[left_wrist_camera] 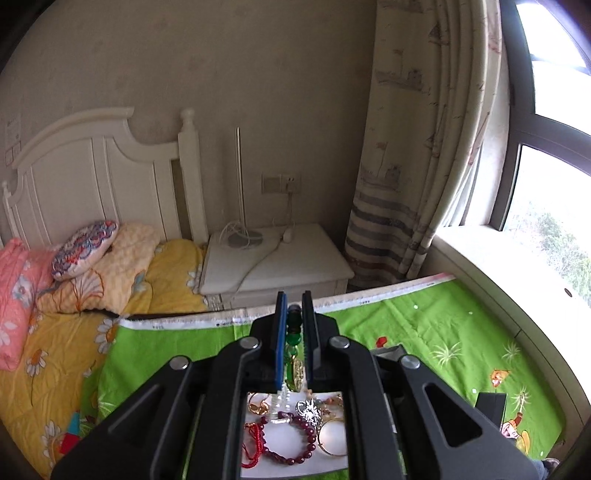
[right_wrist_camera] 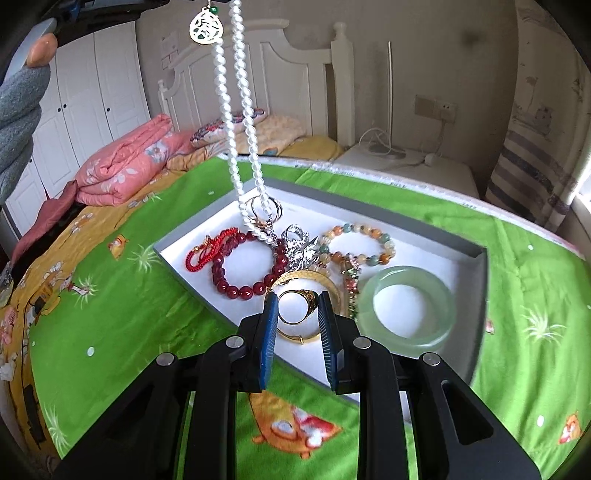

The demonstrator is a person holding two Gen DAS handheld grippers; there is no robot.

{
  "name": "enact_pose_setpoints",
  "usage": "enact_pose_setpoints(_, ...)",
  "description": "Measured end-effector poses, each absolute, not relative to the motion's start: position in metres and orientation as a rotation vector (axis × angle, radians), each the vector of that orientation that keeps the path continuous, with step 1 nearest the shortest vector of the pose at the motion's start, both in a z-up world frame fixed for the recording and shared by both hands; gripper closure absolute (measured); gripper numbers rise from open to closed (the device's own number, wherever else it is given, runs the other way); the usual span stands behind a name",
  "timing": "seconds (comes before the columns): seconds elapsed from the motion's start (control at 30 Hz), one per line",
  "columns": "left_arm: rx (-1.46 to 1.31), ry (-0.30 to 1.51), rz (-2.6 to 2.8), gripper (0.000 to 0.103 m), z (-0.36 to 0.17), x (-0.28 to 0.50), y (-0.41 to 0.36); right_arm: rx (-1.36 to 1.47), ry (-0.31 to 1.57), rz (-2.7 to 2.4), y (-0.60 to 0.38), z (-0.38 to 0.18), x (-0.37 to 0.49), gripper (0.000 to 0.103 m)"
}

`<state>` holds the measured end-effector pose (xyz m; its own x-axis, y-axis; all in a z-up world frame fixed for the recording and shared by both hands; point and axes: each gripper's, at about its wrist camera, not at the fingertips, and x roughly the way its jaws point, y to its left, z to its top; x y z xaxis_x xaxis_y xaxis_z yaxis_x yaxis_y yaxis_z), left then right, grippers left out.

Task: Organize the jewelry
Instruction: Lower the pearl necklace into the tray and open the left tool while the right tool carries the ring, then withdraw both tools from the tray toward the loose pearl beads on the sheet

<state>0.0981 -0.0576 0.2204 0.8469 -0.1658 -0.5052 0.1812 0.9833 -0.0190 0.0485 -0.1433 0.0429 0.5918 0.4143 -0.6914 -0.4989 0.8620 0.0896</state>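
The left gripper (left_wrist_camera: 294, 314) is clamped on the green bead end of a white pearl necklace (right_wrist_camera: 236, 122), whose double strand with a pale carved pendant (right_wrist_camera: 204, 27) hangs down into the shallow grey-walled white tray (right_wrist_camera: 476, 254) below it. The right gripper (right_wrist_camera: 297, 306) has its blue pads on either side of a gold ring with a white stone (right_wrist_camera: 295, 306), just above a gold bangle (right_wrist_camera: 306, 278). Ahead of it to the left lies a dark red bead bracelet (right_wrist_camera: 247, 266), and to its right a pale green jade bangle (right_wrist_camera: 408, 306).
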Motion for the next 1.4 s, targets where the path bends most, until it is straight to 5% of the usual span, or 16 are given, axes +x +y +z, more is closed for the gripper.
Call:
enact_pose_setpoints(0.33, -0.008, 0.649, -0.171, 0.091, 0.158, 0.132, -0.053, -0.127, 0.826, 0.515, -0.134, 0.026, 0.064, 0.08)
enact_pose_setpoints(0.37, -0.012, 0.658, -0.168, 0.087, 0.153, 0.133, -0.052, -0.124, 0.827, 0.514, -0.135, 0.026, 0.065, 0.08)
enact_pose_setpoints(0.43, -0.028, 0.673, -0.16, 0.057, 0.143, 0.134, -0.049, -0.1, 0.843, 0.515, -0.137, 0.023, 0.069, 0.08)
enact_pose_setpoints(0.53, -0.057, 0.664, -0.136, 0.035, 0.134, 0.126, -0.039, -0.078, 0.858, 0.504, -0.141, 0.021, 0.071, 0.077)
enact_pose_setpoints(0.63, -0.064, 0.666, -0.12, 0.018, 0.126, 0.116, -0.031, -0.031, 0.831, 0.519, -0.147, 0.027, 0.067, 0.053)
enact_pose_setpoints(0.8, -0.059, 0.665, -0.071, 0.005, 0.115, 0.098, -0.018, 0.014, 0.785, 0.515, -0.16, 0.048, 0.058, 0.052)
enact_pose_setpoints(1.4, -0.018, 0.766, 0.054, 0.002, 0.049, -0.034, 0.014, 0.046, 0.801, 0.506, -0.18, 0.043, -0.041, 0.041)
